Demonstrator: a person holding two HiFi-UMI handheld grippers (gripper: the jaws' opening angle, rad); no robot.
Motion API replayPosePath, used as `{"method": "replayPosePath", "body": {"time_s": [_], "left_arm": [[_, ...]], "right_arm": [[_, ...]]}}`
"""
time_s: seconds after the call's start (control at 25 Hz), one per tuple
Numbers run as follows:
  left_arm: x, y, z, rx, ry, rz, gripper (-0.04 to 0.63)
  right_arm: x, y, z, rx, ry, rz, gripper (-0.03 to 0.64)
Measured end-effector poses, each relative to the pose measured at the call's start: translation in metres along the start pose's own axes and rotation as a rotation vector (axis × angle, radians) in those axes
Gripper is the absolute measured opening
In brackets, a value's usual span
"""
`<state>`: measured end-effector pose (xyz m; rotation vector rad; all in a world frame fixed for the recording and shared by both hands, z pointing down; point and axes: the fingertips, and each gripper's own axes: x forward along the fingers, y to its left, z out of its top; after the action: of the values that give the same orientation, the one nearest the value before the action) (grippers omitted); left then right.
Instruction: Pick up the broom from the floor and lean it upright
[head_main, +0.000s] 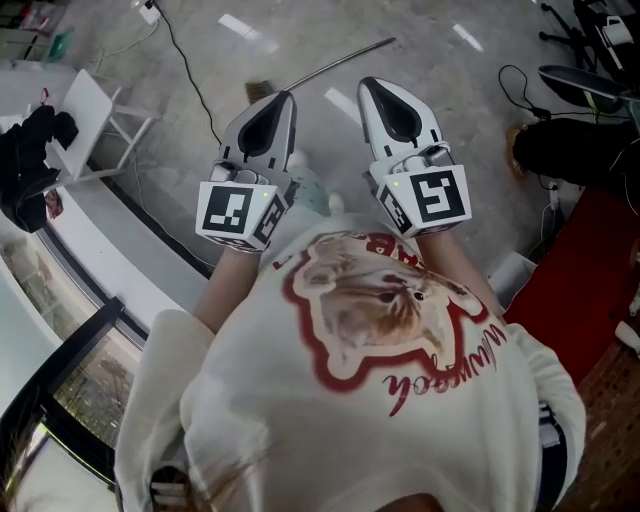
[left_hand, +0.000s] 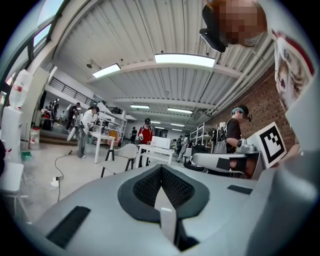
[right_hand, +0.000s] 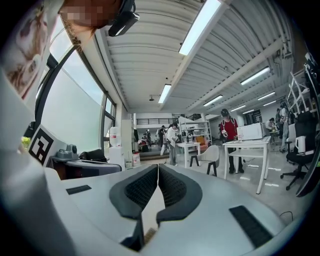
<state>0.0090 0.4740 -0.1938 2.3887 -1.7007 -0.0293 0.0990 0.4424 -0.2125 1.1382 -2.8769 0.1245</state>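
Observation:
The broom (head_main: 340, 63) lies on the grey floor ahead of me; its thin metal handle slants from upper right down to a brownish head near my left gripper's tip. The left gripper (head_main: 286, 98) and right gripper (head_main: 368, 84) are held side by side at chest height, pointing forward above the floor. Both are shut with nothing between the jaws. In the left gripper view the left gripper (left_hand: 161, 167) has its dark pads pressed together. The right gripper view shows the right gripper (right_hand: 158, 167) with its pads meeting at the tip. Neither gripper view shows the broom.
A white folding stand (head_main: 95, 125) and a black cable (head_main: 190, 70) are on the floor at left, beside a long counter (head_main: 120, 260). A black bag (head_main: 575, 150) and a red mat (head_main: 590, 260) lie at right. People, white tables (right_hand: 245, 145) and chairs (left_hand: 122, 152) stand further off.

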Motion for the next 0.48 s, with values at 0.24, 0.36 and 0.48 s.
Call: {"method": "replayPosePath", "body": {"time_s": [0.24,0.36,0.48], "left_arm": [[0.043,0.030,0.003,-0.009,-0.002,-0.003,0.020],[0.076,0.043,0.003,-0.006,0.000,-0.019,0.020],[0.116,0.063,0.010,0.009,0.004,-0.045,0.020]], "right_arm": [[0.037,-0.033,-0.003,0.011,-0.010,-0.033,0.028],[0.059,-0.060,-0.006,0.009,-0.005,-0.062,0.028],[0.090,-0.092,-0.003,0.019,-0.013,-0.100,0.028]]}}
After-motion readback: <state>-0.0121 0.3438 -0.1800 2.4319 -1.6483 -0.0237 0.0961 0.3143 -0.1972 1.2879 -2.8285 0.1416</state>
